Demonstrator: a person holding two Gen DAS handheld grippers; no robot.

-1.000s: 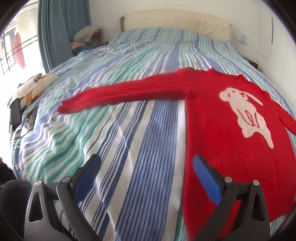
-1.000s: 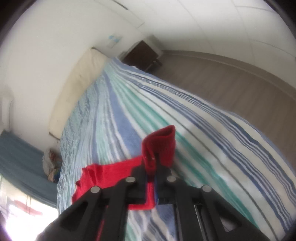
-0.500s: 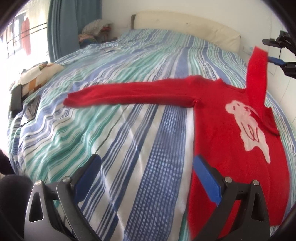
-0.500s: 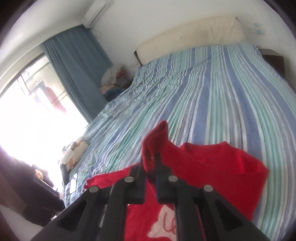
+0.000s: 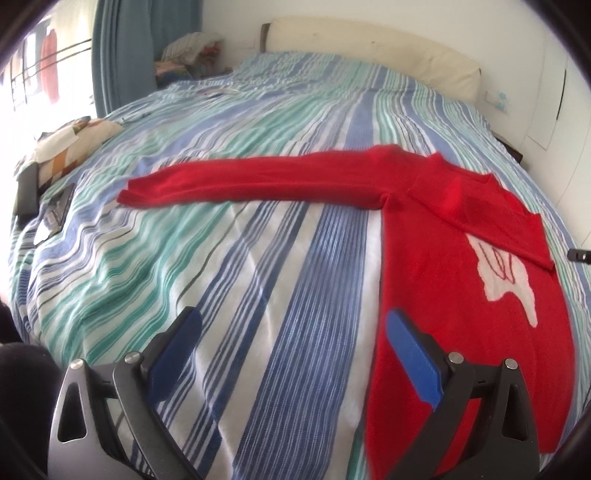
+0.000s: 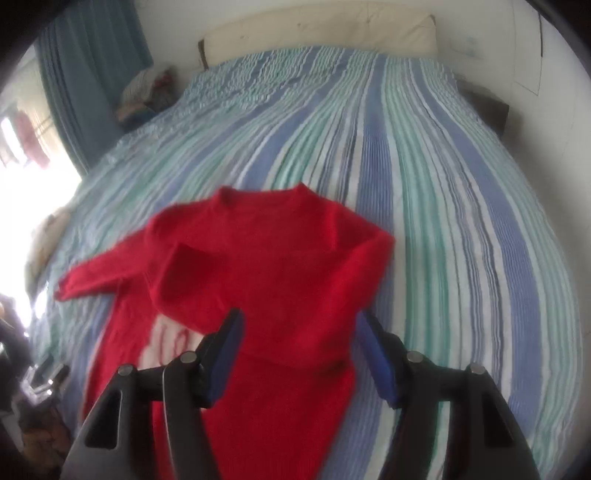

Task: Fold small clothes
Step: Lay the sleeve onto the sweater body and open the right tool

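Red sweater point(image 5: 458, 266) lies flat on the striped bedspread point(image 5: 240, 258), toward the right side of the bed in the left wrist view. Its left sleeve point(image 5: 251, 181) stretches straight out to the left across the stripes, while the right sleeve point(image 6: 266, 273) is folded over the chest, covering the upper part of the white animal design point(image 5: 506, 273). In the right wrist view the collar point(image 6: 266, 194) points toward the far cream headboard point(image 6: 317, 33).

Left gripper point(image 5: 295, 354) hovers over the near edge of the bed beside the sweater's hem, its blue pads point(image 5: 413, 362) spread wide with nothing between them. Right gripper point(image 6: 299, 354) hangs above the sweater's body, jaws likewise wide apart and holding nothing.

A blue curtain point(image 5: 125, 44) hangs at the far left, with a pile of clothes point(image 5: 188, 55) beside it and a patterned cushion point(image 5: 70, 144) at the bed's left edge.
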